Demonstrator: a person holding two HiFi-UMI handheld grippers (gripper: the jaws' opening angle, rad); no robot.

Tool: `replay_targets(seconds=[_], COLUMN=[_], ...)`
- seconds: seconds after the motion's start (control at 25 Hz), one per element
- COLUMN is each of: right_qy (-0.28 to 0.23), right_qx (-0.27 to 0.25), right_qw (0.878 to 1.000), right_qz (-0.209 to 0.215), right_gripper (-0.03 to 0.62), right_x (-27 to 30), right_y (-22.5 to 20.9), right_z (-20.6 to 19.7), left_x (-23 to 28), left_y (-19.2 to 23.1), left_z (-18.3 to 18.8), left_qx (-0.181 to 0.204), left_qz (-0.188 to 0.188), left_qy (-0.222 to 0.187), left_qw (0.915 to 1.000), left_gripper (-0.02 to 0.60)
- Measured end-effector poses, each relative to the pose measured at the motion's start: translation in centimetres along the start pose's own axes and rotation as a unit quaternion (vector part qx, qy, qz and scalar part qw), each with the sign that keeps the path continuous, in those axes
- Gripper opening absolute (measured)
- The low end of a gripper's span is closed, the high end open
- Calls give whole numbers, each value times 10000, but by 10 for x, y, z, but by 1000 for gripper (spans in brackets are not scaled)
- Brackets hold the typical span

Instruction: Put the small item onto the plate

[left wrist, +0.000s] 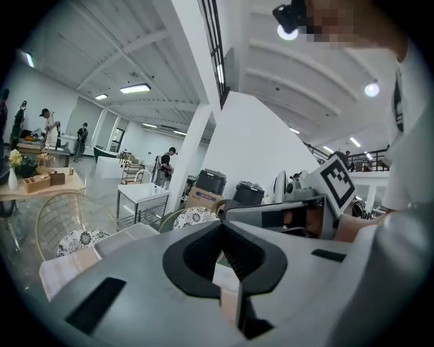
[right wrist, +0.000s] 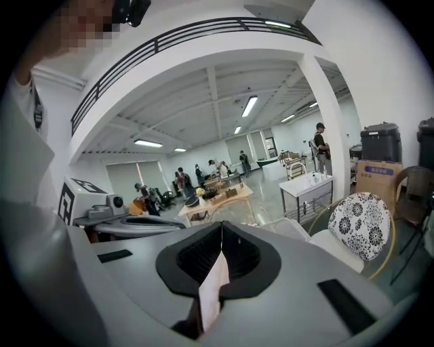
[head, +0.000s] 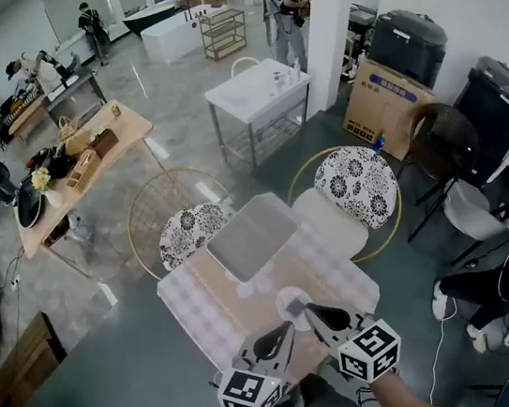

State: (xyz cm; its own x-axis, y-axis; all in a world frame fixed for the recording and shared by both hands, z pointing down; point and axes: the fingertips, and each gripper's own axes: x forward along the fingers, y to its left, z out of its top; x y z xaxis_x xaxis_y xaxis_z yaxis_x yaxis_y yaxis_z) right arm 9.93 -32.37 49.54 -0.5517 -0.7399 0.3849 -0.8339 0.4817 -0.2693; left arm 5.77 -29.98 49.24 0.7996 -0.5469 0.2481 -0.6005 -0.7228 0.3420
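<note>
In the head view a small round white plate [head: 289,297] lies on the checked tablecloth [head: 205,319] near the table's front edge. My right gripper [head: 306,310] reaches over the plate's near rim with its jaws closed. From its own camera, the right gripper [right wrist: 221,228] shows its tips meeting and nothing visible between them. My left gripper [head: 288,328] hovers just left of it, short of the plate, tips also together [left wrist: 221,225] and empty. A small pale item [head: 248,291] lies on the cloth left of the plate; its kind is too small to tell.
A grey rectangular tray [head: 251,235] lies at the table's far end. Two wire chairs with flower-print cushions [head: 190,232] [head: 356,184] stand behind the table. Beyond them are a white metal table [head: 255,93], a cardboard box [head: 380,99] and people at other tables.
</note>
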Motion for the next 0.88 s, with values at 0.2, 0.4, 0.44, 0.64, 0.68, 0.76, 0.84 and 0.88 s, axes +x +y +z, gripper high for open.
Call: replay_targets(seconds=[0.2, 0.4, 0.44, 0.64, 0.68, 0.76, 0.84, 0.88], right_qy=[-90, -152, -167, -199, -199, -194, -188, -179], right_qx=[6, -76, -112, -223, -230, -246, -253, -254], right_qw=[10000, 9999, 9998, 9995, 9995, 9995, 9995, 9995], right_qz=[-34, 20, 36, 46, 51, 67, 88, 98], right_gripper=[15, 14, 14, 14, 14, 14, 14, 14], right_x=[-9, -10, -9, -12, -13, -13, -12, -12], right_y=[9, 19, 20, 19, 19, 20, 22, 23], right_z=[4, 9, 11, 14, 14, 14, 14, 13], left_x=[-8, -10, -9, -10, -11, -12, -14, -14], left_y=[-14, -22, -22, -22, -22, -21, -20, -20], left_z=[10, 22, 24, 32, 32, 32, 32, 32], left_qx=[45, 147, 173, 202, 200, 193, 186, 181], left_qz=[-126, -193, -187, -101, -82, -45, -25, -18], left_qy=[-56, -203, -242, -384, -398, -417, -417, -415], left_qw=[9999, 9995, 9994, 9990, 9990, 9989, 9990, 9990], left_gripper=[5, 5, 5, 5, 5, 5, 5, 5])
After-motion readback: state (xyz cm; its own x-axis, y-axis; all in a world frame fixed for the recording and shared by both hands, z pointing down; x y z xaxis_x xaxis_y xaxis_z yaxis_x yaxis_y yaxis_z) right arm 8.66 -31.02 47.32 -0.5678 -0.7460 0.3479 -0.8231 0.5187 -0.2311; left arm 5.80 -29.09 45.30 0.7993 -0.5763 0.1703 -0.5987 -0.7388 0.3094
